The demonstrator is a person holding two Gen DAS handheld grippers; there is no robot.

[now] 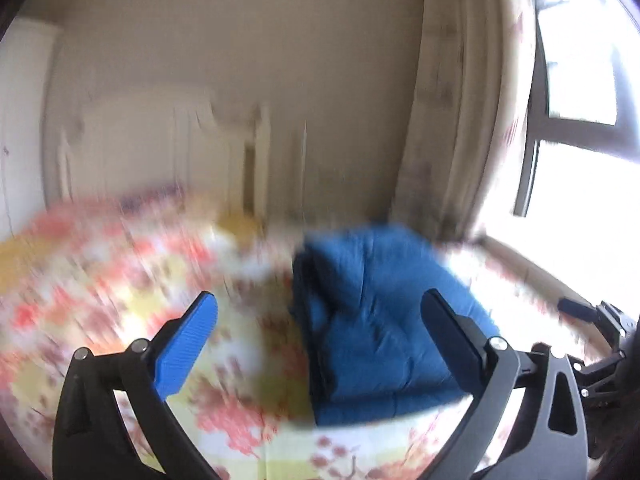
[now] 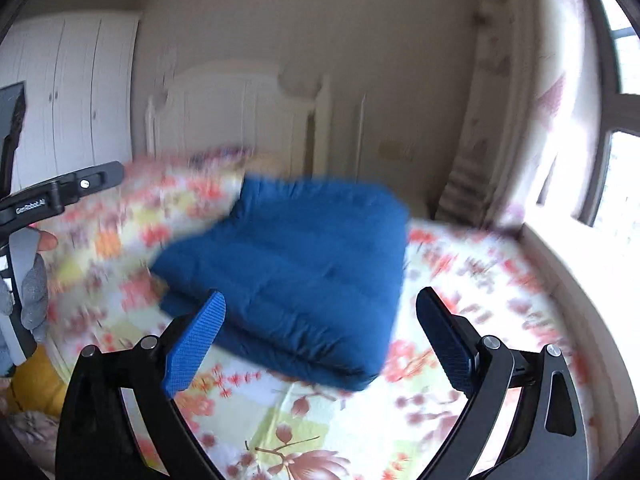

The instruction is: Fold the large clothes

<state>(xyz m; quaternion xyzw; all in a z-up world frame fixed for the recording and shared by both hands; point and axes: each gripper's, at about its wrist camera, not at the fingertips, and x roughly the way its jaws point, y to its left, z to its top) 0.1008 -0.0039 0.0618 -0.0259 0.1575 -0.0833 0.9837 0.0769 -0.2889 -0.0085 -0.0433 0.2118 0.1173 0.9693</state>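
A blue garment (image 2: pixel 304 272) lies folded into a thick rectangular stack on the floral bed cover (image 2: pixel 480 280). In the left wrist view the blue garment (image 1: pixel 384 320) sits right of centre, partly behind my right finger. My left gripper (image 1: pixel 320 340) is open and empty, held above the bed just short of the stack. My right gripper (image 2: pixel 320 340) is open and empty, held above the stack's near edge. The left gripper (image 2: pixel 60 196) also shows at the left edge of the right wrist view, with a gloved hand on it.
A white headboard (image 2: pixel 240 120) and beige wall stand behind the bed. White wardrobe doors (image 2: pixel 72 100) are at the far left. Curtains (image 2: pixel 500 120) and a bright window (image 2: pixel 616 140) are on the right. A yellow cloth (image 2: pixel 36 392) lies at the lower left.
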